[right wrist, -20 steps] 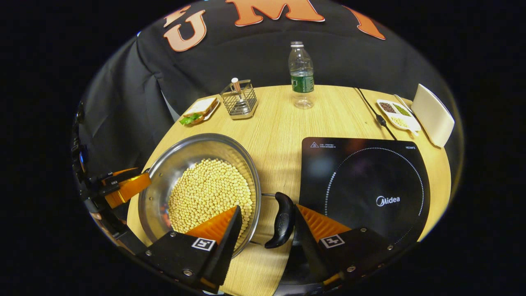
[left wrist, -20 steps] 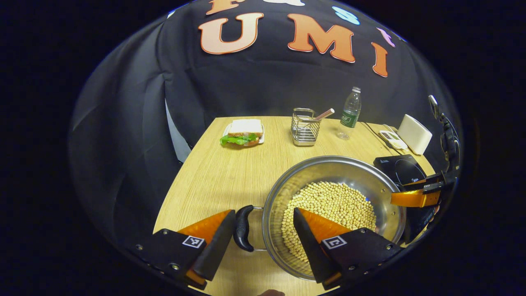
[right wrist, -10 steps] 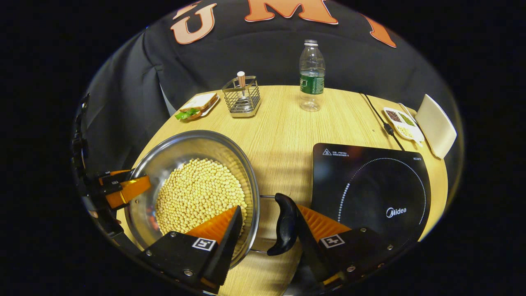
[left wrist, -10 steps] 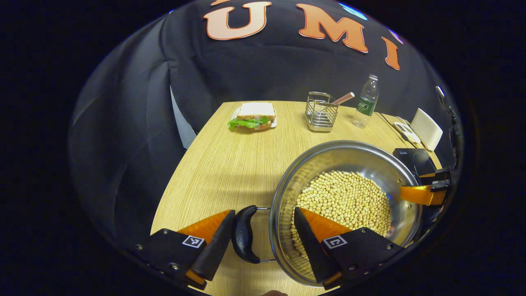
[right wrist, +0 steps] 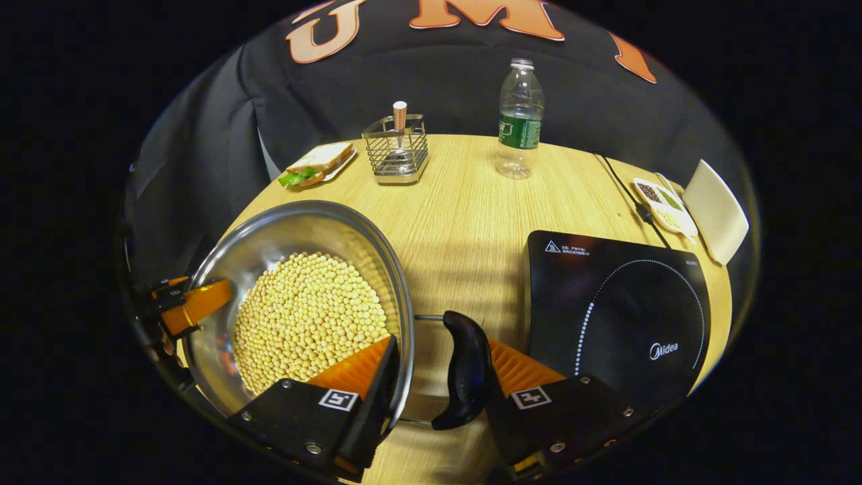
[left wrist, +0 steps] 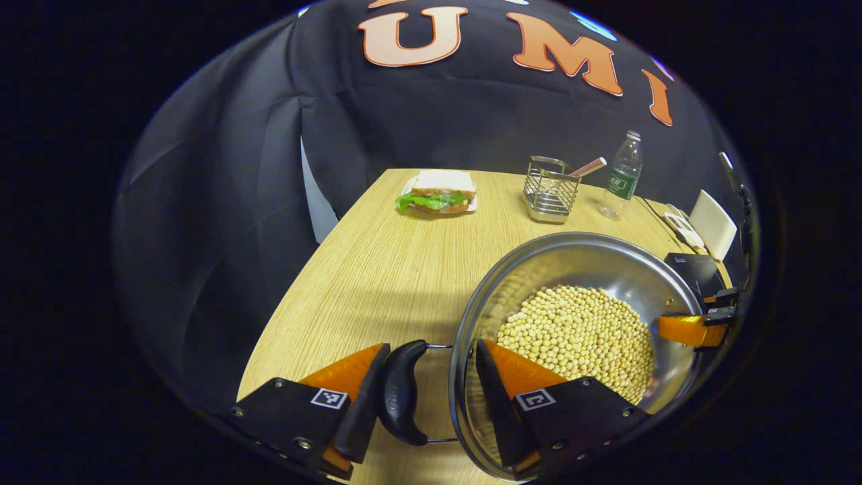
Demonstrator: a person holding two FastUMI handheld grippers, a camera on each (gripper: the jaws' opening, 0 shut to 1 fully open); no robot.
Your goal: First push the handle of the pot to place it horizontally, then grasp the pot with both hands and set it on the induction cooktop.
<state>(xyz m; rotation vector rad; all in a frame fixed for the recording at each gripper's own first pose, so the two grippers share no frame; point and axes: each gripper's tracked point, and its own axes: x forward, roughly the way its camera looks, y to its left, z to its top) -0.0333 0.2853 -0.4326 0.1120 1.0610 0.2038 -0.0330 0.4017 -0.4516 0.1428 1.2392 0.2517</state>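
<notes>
Mid-grasp, by the look of it: handles already turned out flat, pot (right wrist: 296,303) not yet on the induction cooktop (right wrist: 619,316). Left gripper (left wrist: 427,397) set astride the pot's left side, one finger against the black left handle (left wrist: 401,391) from outside, the other inside the rim above the soybeans (left wrist: 579,337); fingers part-open, bracketing handle and wall, inner contact impossible to confirm. Right gripper (right wrist: 438,377) mirrored on the far side: one finger inside the rim, the other pressed close behind the black right handle (right wrist: 465,370); same doubt over a firm clamp. Pot sitting low and just left of the cooktop, a strip of bare table (right wrist: 465,222) between them. Next, probably: close both pairs firmly, lift level together, carry sideways toward the cooktop and lower onto the dotted ring. Care needed for even height, since loose beans would likely slide or spill on a tilt, and the load looks heavy for two small handle grips. Nothing standing directly between pot and cooktop. Beyond the cooktop, a cable (right wrist: 623,185), a divided dish (right wrist: 660,199) of grains and a white board (right wrist: 717,209) near its far right corner. Well beyond the pot: a wire basket (right wrist: 396,151), a water bottle (right wrist: 518,121), a sandwich (right wrist: 316,165) on a plate.
</notes>
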